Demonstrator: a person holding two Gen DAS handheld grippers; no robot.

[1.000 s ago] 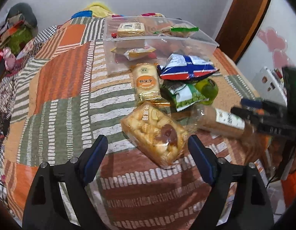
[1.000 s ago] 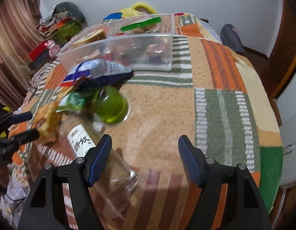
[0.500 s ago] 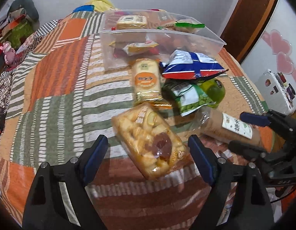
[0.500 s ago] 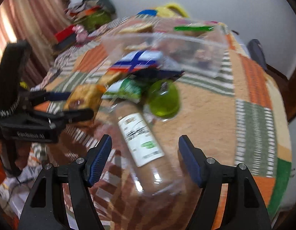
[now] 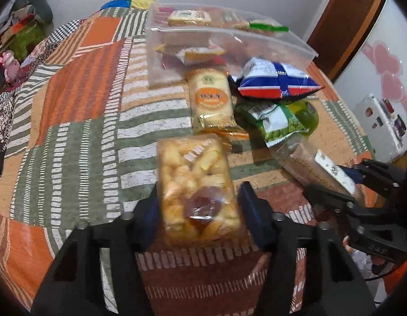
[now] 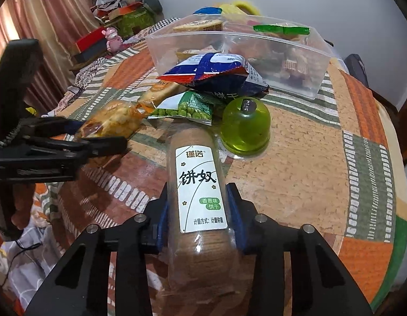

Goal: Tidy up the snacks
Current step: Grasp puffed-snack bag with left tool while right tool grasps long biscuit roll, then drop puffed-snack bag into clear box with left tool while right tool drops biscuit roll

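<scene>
Clearly the clear plastic bin point(image 5: 269, 42) sits at the far side of the patchwork-covered table point(image 5: 79, 121) to take the loose packets lying before it. Nearer, the left gripper point(image 5: 198, 208) has its fingers pinching the bag of puffed pastries point(image 5: 197, 187), while the right gripper point(image 6: 200, 210) clamps the labelled cracker sleeve point(image 6: 199, 184) near its end, presumably so both can go in together.

I am in a home, in a lived-in room. The table point(image 6: 322, 137) in front of me wears a patchwork cloth point(image 5: 79, 100) of orange, green and tan squares. Pink striped curtains point(image 6: 45, 26) hang at one side, with clothes and boxes point(image 6: 124, 2) heaped beside them and a small pink toy point(image 6: 112, 36) nearby. A wooden door frame point(image 5: 353, 18) and pink heart stickers point(image 5: 385, 65) mark the far wall.
</scene>
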